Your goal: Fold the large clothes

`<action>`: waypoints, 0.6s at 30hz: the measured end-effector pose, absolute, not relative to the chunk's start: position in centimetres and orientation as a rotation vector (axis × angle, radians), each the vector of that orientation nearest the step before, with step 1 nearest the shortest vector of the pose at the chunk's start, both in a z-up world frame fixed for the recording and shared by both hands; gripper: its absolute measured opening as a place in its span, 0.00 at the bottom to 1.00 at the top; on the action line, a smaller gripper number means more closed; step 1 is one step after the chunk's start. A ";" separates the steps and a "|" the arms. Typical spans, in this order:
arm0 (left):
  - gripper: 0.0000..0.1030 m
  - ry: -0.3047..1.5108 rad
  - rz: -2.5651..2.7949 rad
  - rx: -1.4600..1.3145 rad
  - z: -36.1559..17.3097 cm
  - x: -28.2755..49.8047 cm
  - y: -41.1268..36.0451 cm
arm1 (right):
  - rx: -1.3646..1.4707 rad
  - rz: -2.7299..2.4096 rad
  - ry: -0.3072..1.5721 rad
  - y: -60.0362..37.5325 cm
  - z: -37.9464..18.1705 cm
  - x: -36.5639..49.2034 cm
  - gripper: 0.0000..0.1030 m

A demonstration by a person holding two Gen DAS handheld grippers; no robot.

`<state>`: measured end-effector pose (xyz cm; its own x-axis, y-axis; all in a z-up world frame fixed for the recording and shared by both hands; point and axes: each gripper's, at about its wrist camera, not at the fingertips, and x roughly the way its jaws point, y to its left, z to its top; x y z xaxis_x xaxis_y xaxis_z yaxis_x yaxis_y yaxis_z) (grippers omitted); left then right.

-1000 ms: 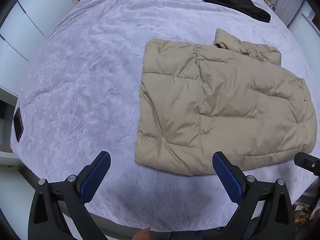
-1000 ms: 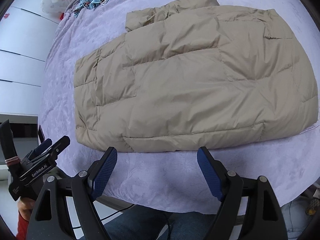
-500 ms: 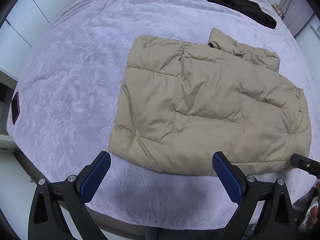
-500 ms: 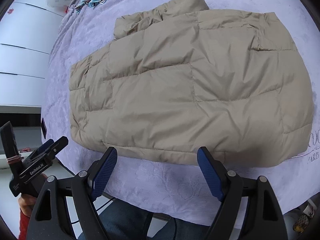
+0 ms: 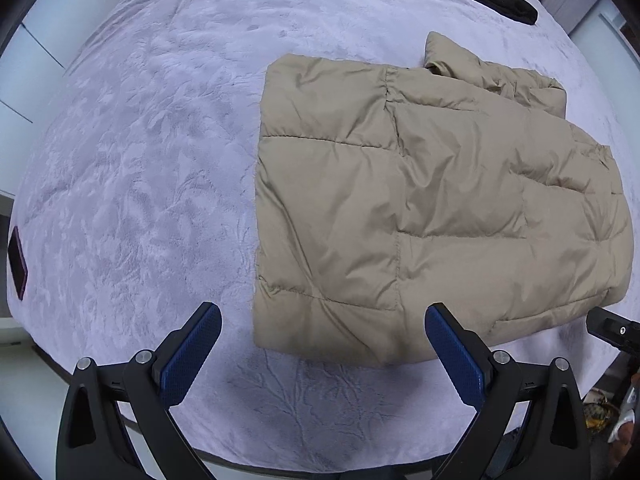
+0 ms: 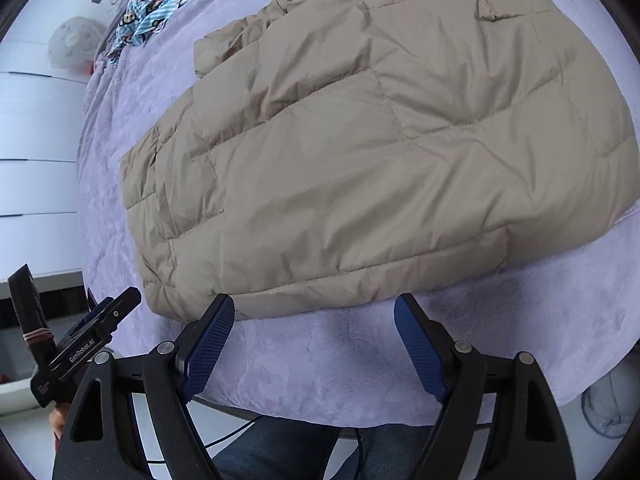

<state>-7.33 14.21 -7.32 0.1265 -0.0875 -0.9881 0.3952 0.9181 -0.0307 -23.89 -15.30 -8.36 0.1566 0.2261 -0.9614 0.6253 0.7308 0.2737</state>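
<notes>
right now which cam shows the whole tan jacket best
The left wrist view: the tan jacket lies whole on the bedspread, every edge in frame. The right wrist view crops the tan jacket at the top edge.

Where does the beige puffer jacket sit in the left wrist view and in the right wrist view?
Left wrist view: the beige puffer jacket fills the right half, its near hem just above the open left gripper.
Right wrist view: it fills the centre and upper right, its near hem touching the picture just above the open right gripper.
Shared landmark: the blue patterned garment at the far end of the lilac bedspread.
</notes>
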 end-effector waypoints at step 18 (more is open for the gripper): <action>0.99 1.449 -0.459 0.124 -10.4 -2.4 18.5 | 0.707 -0.381 1.467 -11.2 -8.8 -20.7 0.82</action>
